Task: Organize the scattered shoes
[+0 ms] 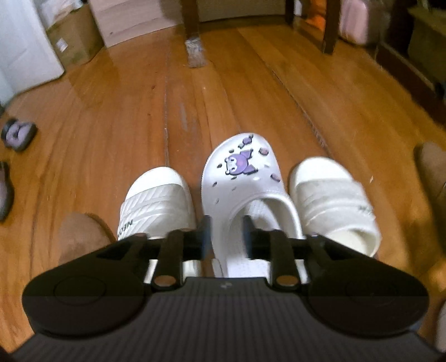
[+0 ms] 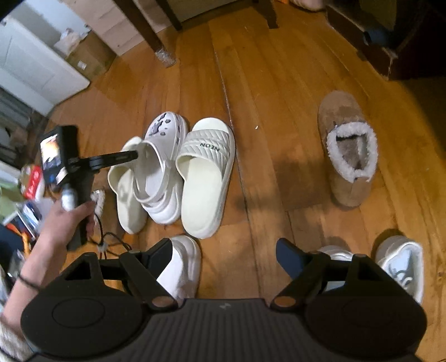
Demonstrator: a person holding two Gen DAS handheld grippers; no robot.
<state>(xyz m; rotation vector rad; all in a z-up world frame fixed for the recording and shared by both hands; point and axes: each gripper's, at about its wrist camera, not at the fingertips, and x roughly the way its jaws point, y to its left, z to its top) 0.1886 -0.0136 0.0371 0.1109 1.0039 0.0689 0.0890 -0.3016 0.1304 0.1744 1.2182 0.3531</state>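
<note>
My left gripper (image 1: 226, 222) is shut on the left rim of a white clog (image 1: 245, 178) with purple cartoon charms; one finger is inside the opening, one outside. The clog (image 2: 163, 156) rests between two white "NEON" slides (image 1: 157, 206) (image 1: 331, 195), partly over the left one. In the right wrist view the left gripper (image 2: 131, 156) reaches in from the left. My right gripper (image 2: 223, 250) is open and empty above bare floor. Below it lie a second white clog (image 2: 182, 264) and a grey-white sneaker (image 2: 401, 261).
A brown fur-lined slipper (image 2: 348, 150) lies to the right; its mate (image 1: 80, 236) lies left of the slides. Dark purple shoes (image 1: 18, 135) sit far left. Table legs (image 1: 192, 25), cardboard boxes (image 2: 92, 58), a white cabinet (image 2: 36, 69) and dark furniture (image 2: 376, 41) ring the wooden floor.
</note>
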